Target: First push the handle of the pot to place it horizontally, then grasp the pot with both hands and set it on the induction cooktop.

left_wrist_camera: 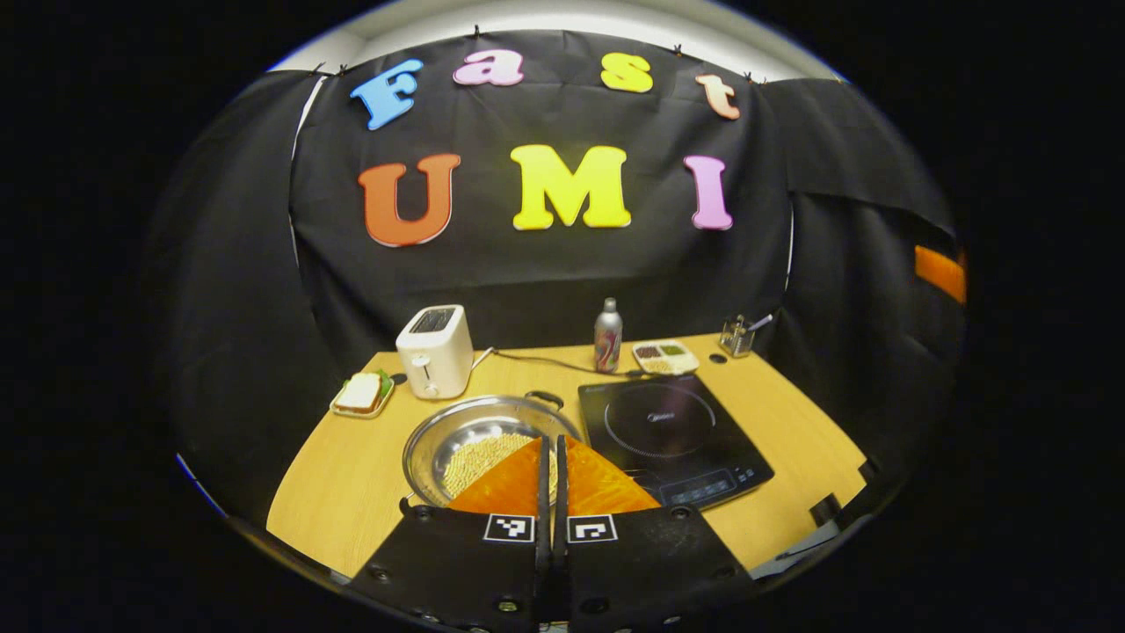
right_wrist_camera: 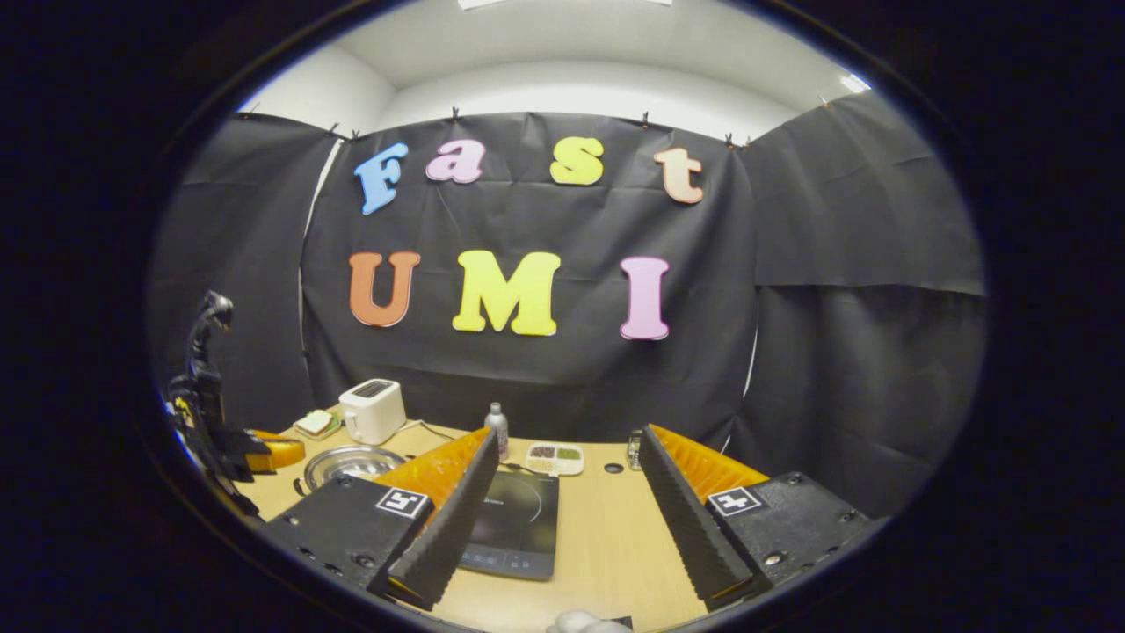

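On the wood table [left_wrist_camera: 352,492] we see pot [left_wrist_camera: 479,440] beside cooktop [left_wrist_camera: 672,435], toaster [left_wrist_camera: 435,352] behind; left gripper [left_wrist_camera: 552,448] clenched empty, right gripper [right_wrist_camera: 567,492] spread wide.

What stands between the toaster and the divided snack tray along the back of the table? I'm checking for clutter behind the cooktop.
In the left gripper view, a bottle stands between the toaster and the tray, with a cable along the table.

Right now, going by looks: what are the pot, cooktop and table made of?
Pot: looks like polished steel, silvery and mirror-bright, with dark loop handles, possibly plastic. Induction cooktop: smooth black, glossy top, likely glass, with a printed ring. Table: pale wood-look surface, matte; whether laminate or solid wood I can't tell.
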{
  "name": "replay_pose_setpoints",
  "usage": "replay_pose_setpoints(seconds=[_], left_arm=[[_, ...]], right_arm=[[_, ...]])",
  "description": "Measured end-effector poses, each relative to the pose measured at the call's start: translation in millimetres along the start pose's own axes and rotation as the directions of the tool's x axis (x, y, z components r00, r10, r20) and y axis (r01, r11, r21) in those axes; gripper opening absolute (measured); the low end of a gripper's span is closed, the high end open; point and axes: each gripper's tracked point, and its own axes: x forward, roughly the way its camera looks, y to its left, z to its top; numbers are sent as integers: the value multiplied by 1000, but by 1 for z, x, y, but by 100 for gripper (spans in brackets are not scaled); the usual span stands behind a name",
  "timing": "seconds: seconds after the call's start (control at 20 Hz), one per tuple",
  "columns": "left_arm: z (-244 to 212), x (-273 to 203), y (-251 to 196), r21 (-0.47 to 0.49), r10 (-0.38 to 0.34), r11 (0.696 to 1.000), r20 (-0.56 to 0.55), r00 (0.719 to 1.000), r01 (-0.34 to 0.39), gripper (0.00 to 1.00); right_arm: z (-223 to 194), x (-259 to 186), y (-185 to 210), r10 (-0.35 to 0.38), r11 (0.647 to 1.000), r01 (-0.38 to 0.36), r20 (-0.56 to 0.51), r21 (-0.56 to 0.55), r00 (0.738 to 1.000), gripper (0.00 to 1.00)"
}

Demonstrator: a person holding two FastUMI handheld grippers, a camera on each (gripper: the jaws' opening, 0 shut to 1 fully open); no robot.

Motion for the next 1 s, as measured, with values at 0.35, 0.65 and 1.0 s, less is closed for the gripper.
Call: replay_pose_setpoints(seconds=[0.35, 0.65, 1.0], left_arm=[[-109, 31, 45, 12, 41, 999, -294, 955, -39, 0], [-151, 49, 65, 53, 43, 998, -450, 892, -22, 0], [-166, 68, 77, 78, 66, 996, -517, 853, -30, 10]], right_arm=[[-22, 7, -3, -21, 1000, 22, -61, 3, 998, 96], [-36, 8, -7, -37, 999, 39, -97, 20, 995, 96], [-47, 11, -17, -55, 998, 56, -119, 10, 991, 96]])
